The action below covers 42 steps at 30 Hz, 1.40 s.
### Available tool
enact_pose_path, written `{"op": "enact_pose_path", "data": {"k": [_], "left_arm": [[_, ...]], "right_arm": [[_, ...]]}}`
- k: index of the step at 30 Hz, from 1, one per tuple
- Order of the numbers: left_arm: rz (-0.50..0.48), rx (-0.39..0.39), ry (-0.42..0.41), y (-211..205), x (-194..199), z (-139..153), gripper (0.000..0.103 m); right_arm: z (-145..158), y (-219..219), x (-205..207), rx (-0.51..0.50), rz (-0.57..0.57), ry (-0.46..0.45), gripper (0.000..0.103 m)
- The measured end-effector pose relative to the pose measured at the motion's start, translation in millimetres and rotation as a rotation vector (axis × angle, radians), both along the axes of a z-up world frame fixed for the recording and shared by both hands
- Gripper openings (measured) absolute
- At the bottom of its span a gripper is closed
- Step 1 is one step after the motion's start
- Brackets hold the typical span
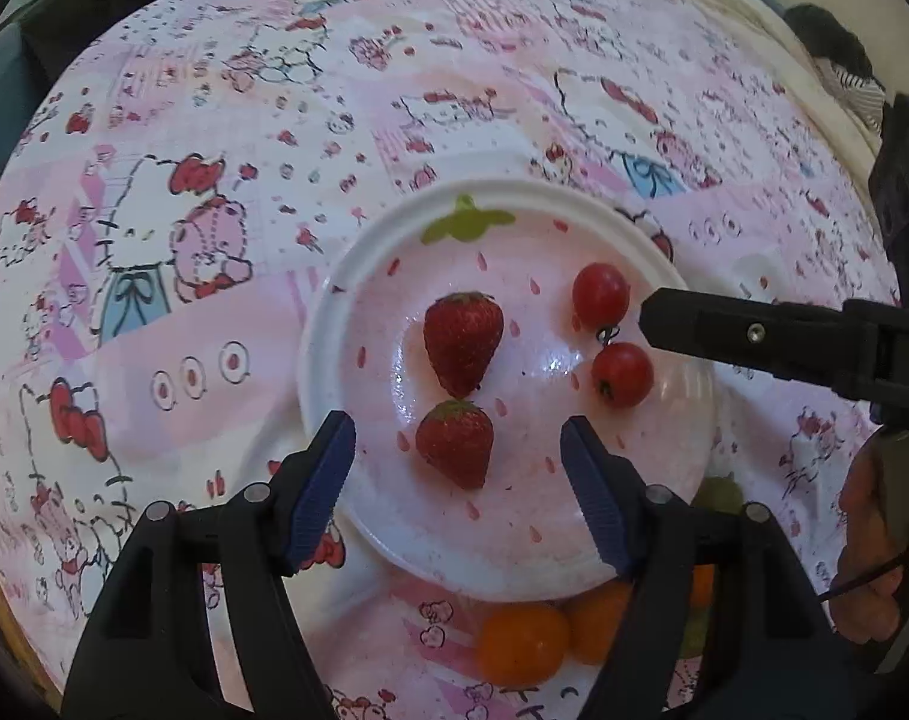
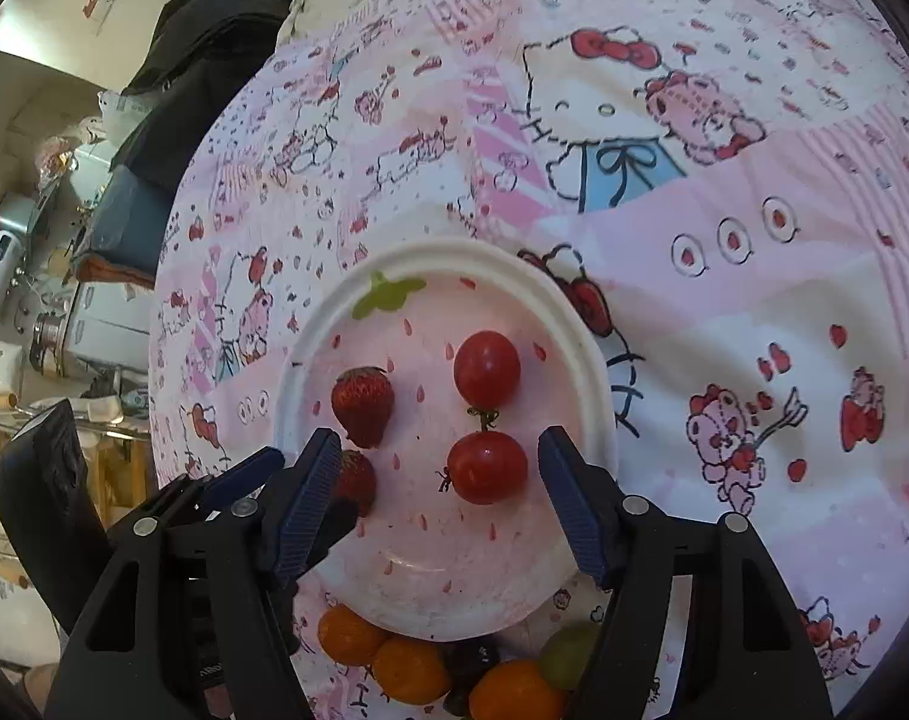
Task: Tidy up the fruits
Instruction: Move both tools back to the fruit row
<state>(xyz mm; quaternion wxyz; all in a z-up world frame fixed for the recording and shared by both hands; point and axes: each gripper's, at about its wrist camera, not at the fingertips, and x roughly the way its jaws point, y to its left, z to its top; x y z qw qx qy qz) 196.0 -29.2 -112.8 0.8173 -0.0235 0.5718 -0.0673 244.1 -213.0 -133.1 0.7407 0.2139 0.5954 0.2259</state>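
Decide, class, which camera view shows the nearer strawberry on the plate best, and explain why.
The left wrist view: the nearer strawberry lies whole and unobstructed on the plate. In the right wrist view that strawberry is partly hidden behind a gripper finger.

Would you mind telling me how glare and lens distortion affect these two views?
Left wrist view: bright glare spots on the glossy pink strawberry-print plate beside the red strawberries; the patterned pink tablecloth bulges. Right wrist view: similar bulge, dark corners, fainter sheen on the plate.
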Motion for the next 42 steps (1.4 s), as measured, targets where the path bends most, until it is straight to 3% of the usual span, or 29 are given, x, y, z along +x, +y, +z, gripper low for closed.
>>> {"op": "enact_pose_path", "data": {"k": [14, 24, 36, 42], "left_arm": [[0.086, 0.014, -0.057, 24, -29, 31, 0.068], [0.098, -0.006, -0.056, 23, -66, 36, 0.068], [0.188, -0.082, -0.018, 37, -91, 36, 0.068], [0.229, -0.046, 0.031, 42, -100, 20, 0.068]], "right_arm": [[34, -20, -30, -0.064, -0.037, -0.068, 0.071], [54, -43, -77, -0.081, -0.070, -0.094, 0.071], [55, -64, -123, -0.072, -0.140, -0.052, 0.071], [41, -63, -129, -0.086, -0.148, 0.008, 0.071]]}}
